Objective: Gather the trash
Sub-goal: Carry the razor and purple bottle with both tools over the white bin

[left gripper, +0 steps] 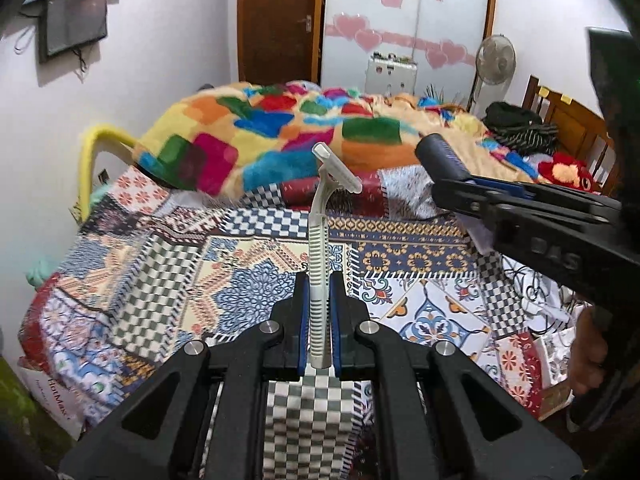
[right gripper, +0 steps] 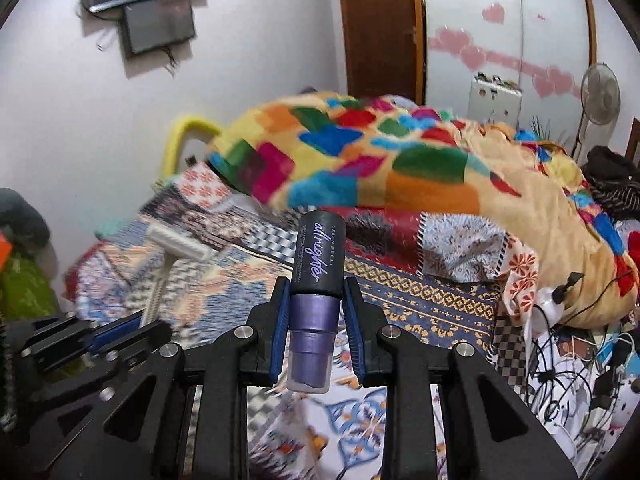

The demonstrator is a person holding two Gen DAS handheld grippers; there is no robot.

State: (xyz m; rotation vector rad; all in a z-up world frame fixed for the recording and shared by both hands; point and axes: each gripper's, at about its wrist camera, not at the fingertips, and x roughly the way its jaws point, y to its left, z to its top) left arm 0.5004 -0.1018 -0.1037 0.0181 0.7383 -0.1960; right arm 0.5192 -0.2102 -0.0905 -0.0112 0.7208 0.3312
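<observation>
White plastic — a disposable razor [left gripper: 320, 248] — is clamped between the blue pads of the left gripper [left gripper: 319, 280], whose jaws are pressed together on the ribbed handle. The razor is held upright above the bed [left gripper: 168, 264], with its blade head tilted at the top against the colourful fleece blanket [left gripper: 280, 132] behind. In the right wrist view the same razor [right gripper: 168, 264] is seen, blurred, over the patchwork bedspread to the left of the right gripper.

A dark setting-spray bottle [right gripper: 316, 292] with a purple lower section is held by the right gripper [right gripper: 316, 304]; its jaws are closed on the bottle's sides, the black labelled end pointing away over the bed. In the left wrist view that bottle [left gripper: 440, 156] is seen from the side, carried above the bed's right part in the right gripper [left gripper: 460, 184].

Beyond the bed, a wooden door [left gripper: 280, 20] and a white wardrobe [left gripper: 408, 12] with pink heart stickers are seen, and a standing fan [left gripper: 496, 60] is placed beside the wardrobe. At the bed's right edge a tangle of black cables [right gripper: 568, 368] is spread — near the blanket's hem.
</observation>
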